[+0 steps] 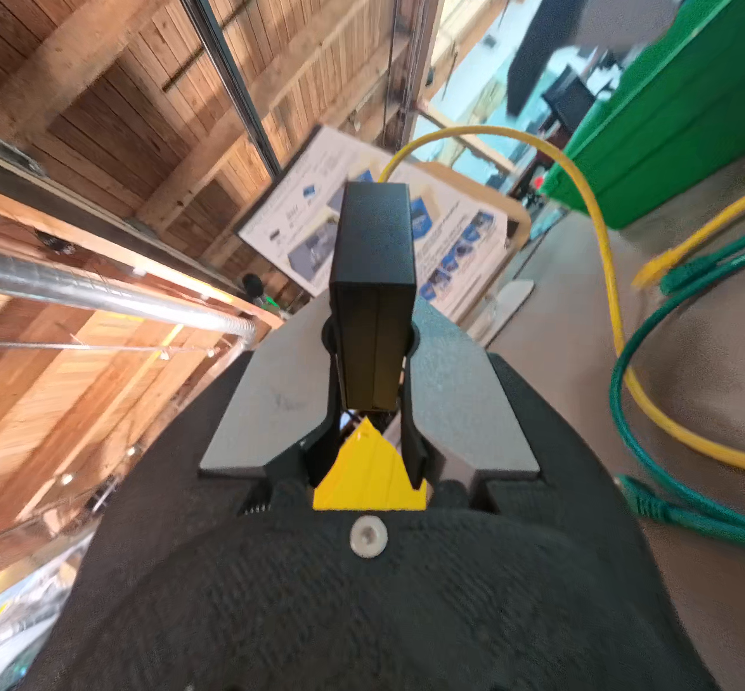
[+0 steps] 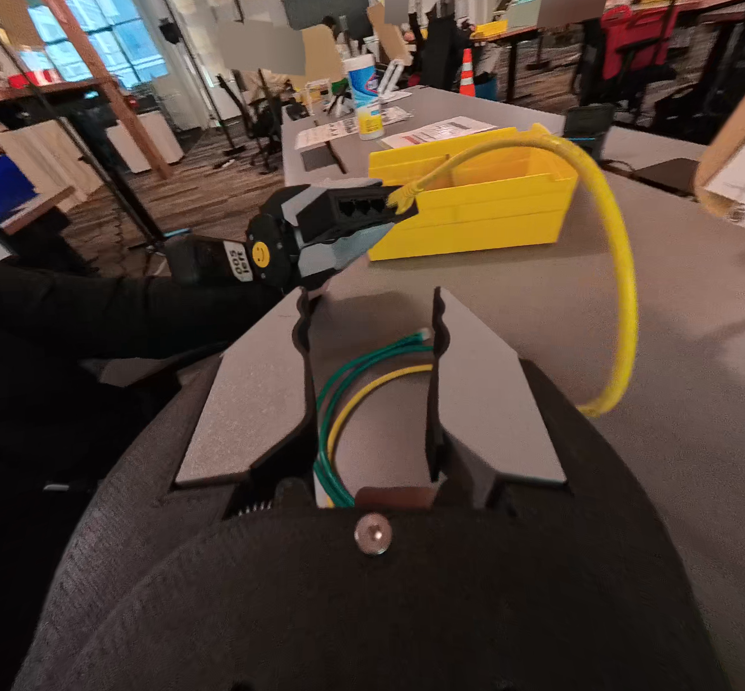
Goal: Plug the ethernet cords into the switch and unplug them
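Observation:
My left gripper (image 1: 371, 333) is shut on the black switch (image 1: 373, 244) and holds it tilted up off the table. A yellow cord (image 1: 604, 236) is plugged into the switch's far end and arcs down to the right. In the right wrist view the switch (image 2: 346, 208) shows its row of ports, with the yellow plug (image 2: 405, 196) in the rightmost one and the others empty. My right gripper (image 2: 371, 309) is open and empty above the table. Green cords (image 2: 334, 389) and another yellow cord (image 2: 363, 389) lie on the table between its fingers.
A yellow bin (image 2: 483, 220) stands on the grey table behind the switch. A green bin (image 1: 665, 107) is at the right of the left wrist view, with a loose yellow plug (image 1: 661, 266) and green cords (image 1: 629, 353) near it. A wipes canister (image 2: 365, 99) stands farther back.

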The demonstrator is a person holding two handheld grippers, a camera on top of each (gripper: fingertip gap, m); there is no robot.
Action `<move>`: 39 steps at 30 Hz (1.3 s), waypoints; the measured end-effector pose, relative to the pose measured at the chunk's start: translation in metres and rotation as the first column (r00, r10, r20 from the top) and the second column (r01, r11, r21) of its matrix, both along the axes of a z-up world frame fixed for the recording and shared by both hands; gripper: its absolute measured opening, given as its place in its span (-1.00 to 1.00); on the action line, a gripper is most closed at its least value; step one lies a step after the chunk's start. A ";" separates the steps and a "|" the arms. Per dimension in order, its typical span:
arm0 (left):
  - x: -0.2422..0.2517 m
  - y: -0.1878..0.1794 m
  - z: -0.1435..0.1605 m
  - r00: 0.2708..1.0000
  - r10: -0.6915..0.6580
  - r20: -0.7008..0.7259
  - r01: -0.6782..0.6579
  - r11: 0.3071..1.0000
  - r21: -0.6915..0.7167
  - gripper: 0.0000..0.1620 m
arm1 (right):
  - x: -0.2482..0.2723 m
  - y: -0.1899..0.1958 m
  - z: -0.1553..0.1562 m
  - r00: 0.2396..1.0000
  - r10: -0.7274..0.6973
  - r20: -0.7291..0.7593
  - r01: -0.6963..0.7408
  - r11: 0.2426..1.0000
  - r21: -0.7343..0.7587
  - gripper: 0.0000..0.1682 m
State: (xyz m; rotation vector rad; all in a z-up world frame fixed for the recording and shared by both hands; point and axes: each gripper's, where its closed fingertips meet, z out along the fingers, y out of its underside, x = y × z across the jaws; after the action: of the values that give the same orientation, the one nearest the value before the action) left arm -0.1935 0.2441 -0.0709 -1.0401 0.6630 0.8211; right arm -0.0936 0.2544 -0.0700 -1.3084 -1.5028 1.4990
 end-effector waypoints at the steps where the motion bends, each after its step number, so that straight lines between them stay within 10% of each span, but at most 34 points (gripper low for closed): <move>1: 0.009 -0.005 0.008 1.000 -0.008 -0.022 0.008 1.000 0.028 -0.67 | -0.003 -0.013 0.002 0.998 0.062 -0.020 -0.063 0.998 -0.030 -0.30; 12: 0.051 -0.004 0.005 0.994 -0.093 -0.055 0.098 0.992 0.077 -0.68 | -0.056 -0.045 -0.003 0.970 0.172 -0.171 -0.208 0.953 -0.222 0.18; 27: 0.003 0.049 -0.051 0.990 0.109 0.087 -0.091 0.978 -0.188 -0.60 | -0.095 0.011 -0.049 0.993 -0.115 -0.034 0.112 0.989 -0.092 -0.28; 39: -0.019 0.048 -0.049 0.976 0.126 0.180 -0.086 0.973 -0.216 -0.66 | -0.058 -0.001 -0.028 1.000 0.016 -0.003 -0.016 0.994 -0.107 -0.42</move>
State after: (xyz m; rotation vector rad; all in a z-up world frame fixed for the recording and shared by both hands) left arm -0.2126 0.2917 -0.1198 -1.3356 0.5388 0.7428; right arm -0.1512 0.2535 -0.0982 -1.3586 -1.4522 1.6102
